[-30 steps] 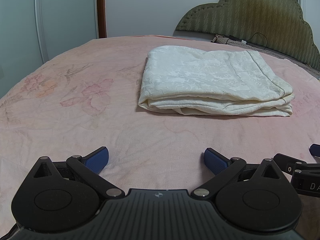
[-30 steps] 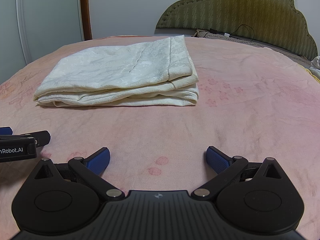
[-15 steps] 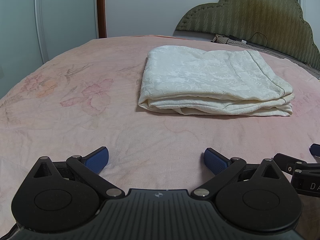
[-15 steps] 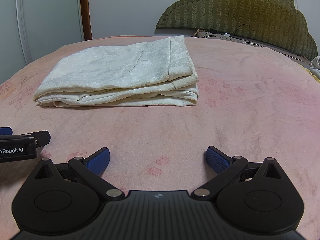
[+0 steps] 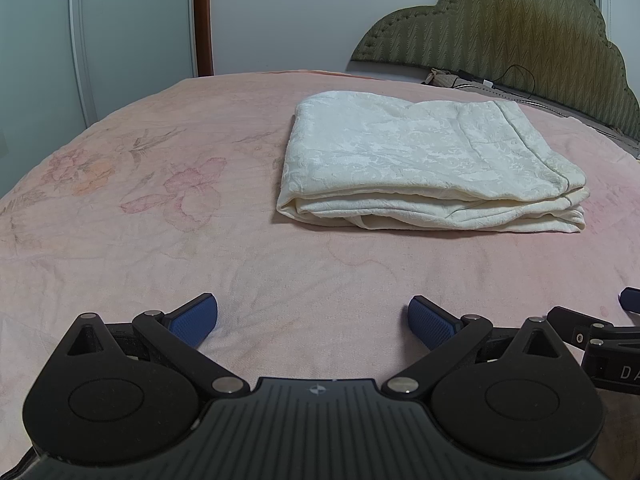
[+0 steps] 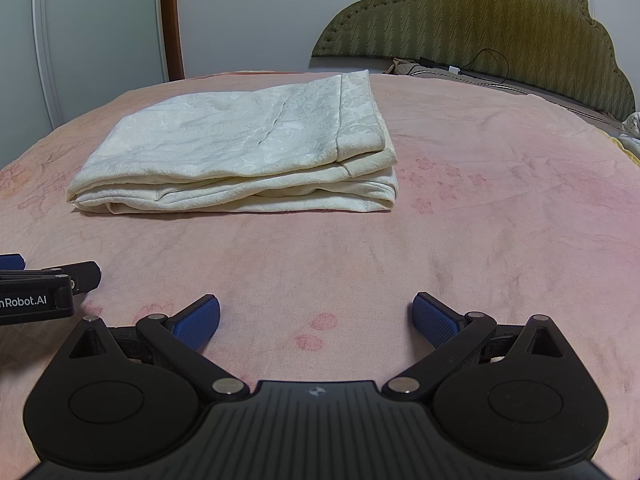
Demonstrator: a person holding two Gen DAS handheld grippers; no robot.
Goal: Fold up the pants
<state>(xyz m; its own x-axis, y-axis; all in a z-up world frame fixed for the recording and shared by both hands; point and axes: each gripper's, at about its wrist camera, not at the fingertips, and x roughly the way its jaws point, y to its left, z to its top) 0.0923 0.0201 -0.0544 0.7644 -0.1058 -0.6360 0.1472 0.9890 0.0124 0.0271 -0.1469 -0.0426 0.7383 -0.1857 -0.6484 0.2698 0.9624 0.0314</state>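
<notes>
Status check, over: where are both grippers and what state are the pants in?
Left gripper open, empty, low over the bedspread. Right gripper open, empty, alongside. Cream pants folded in a flat stack ahead, untouched. Nothing in between.

The right gripper (image 6: 316, 318) hovers low over the pink bedspread (image 6: 480, 240), its blue fingertips (image 6: 434, 322) spread wide with nothing between them. Cream pants (image 6: 244, 152) lie folded in a flat stack toward the bedspread's far left, well apart from the gripper. The left gripper (image 6: 40, 284) shows partly at the left edge. A green headboard (image 6: 480, 12) rises beyond the far edge, a cable (image 6: 480, 64) lying at its base.
</notes>
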